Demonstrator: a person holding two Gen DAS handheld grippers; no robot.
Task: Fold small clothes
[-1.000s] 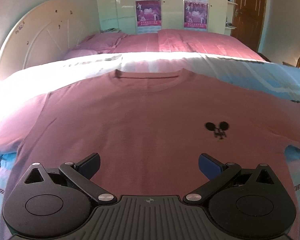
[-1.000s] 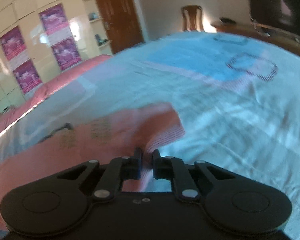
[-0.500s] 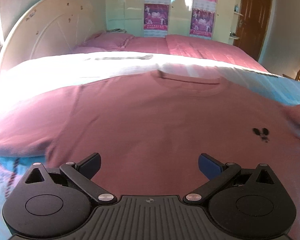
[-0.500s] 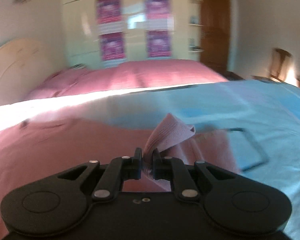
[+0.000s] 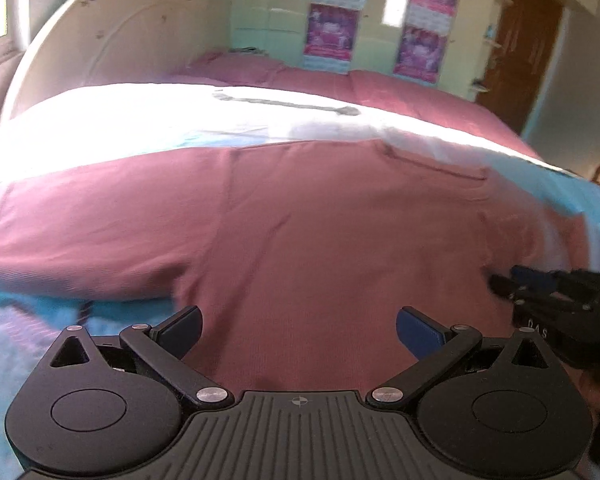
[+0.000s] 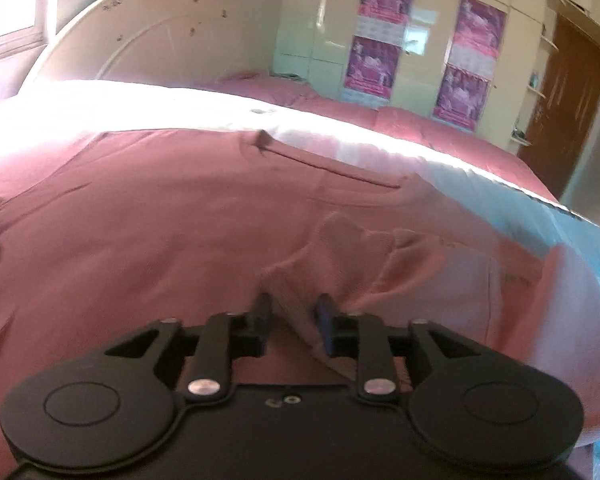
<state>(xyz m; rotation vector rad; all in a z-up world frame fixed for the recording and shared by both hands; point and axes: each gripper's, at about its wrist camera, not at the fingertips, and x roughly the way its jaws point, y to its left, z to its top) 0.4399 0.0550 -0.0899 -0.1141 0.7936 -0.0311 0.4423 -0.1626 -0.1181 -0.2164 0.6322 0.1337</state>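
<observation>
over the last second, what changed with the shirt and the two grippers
The right gripper carried the pink shirt's right sleeve inward and laid it over the chest; its jaws are now opening, with the fabric still between them. The left gripper shifted toward the left sleeve, jaws wide but starting to close, holding nothing. The shirt body stayed flat on the bed.

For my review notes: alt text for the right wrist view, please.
The right gripper, jaws opening, has a folded-over sleeve between them, lying on a pink T-shirt spread across a bed. Wardrobe posters hang behind.
</observation>
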